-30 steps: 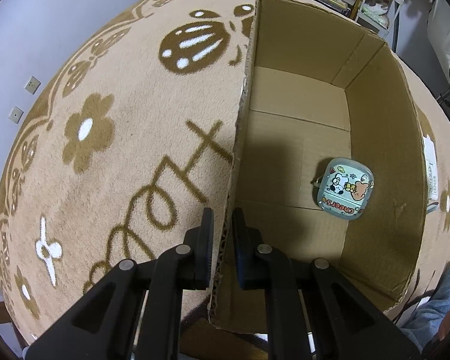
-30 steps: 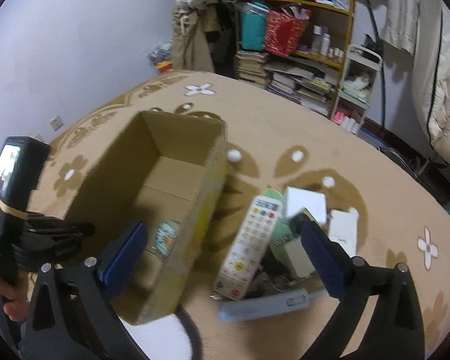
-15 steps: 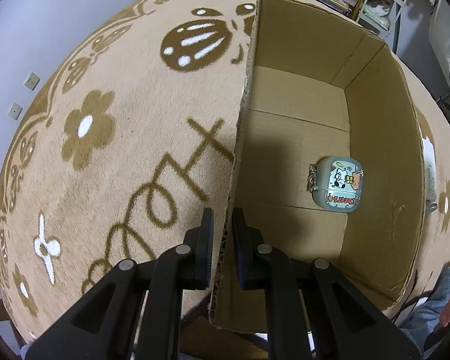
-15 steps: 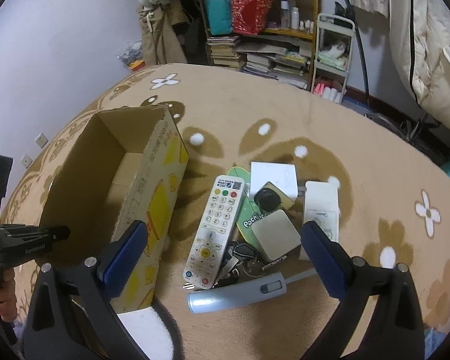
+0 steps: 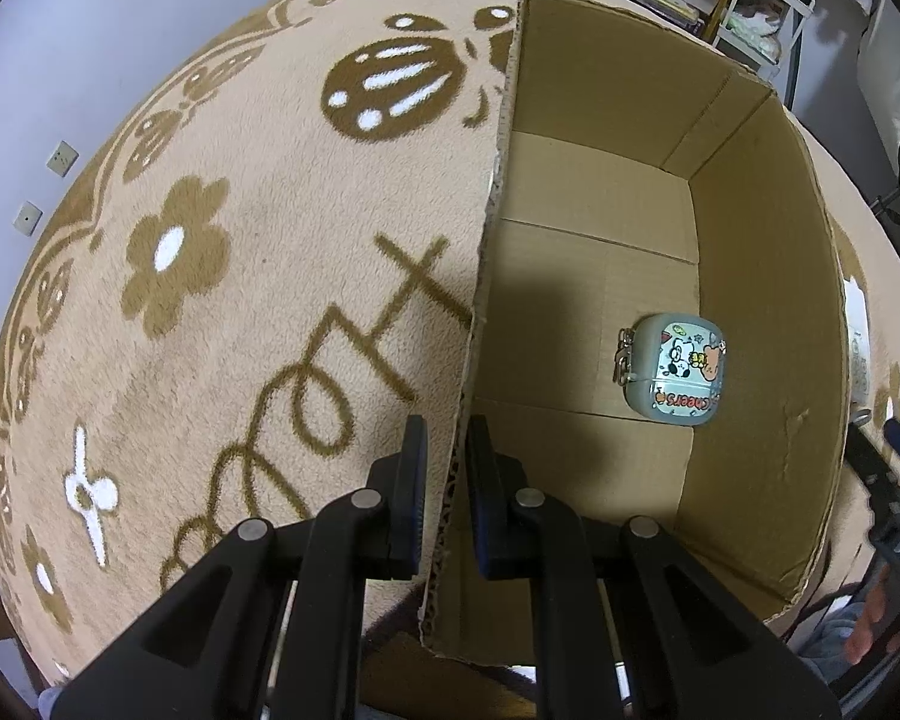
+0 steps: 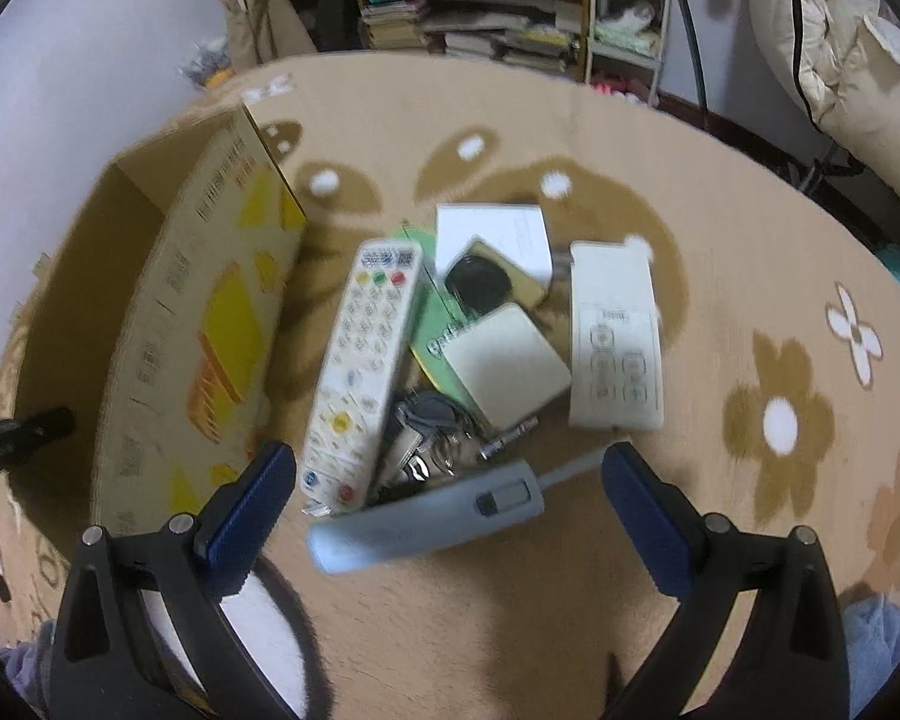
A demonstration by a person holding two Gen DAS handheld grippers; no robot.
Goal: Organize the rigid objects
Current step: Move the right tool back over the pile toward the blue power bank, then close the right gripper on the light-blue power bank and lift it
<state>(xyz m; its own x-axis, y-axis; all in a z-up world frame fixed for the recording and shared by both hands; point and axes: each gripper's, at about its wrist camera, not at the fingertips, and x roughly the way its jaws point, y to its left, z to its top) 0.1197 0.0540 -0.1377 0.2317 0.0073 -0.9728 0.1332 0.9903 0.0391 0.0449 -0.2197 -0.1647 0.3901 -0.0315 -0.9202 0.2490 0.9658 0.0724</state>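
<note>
Currently the left gripper is steadying the box: its jaws are nearly closed, pinching the near left wall close to the corner. The right gripper is hanging with jaws spread wide and holding nothing, above the pile on the rug, just right of the box.

The likely next pick is the lighter, which is lying nearest. Keep the box wall clamped, lower the jaws square across the lighter's narrow body, and avoid catching the keys touching it.

The lighter is pale blue, long and smooth, so it may slip. A remote is lying beside it; a case is resting inside the box near the right wall.
</note>
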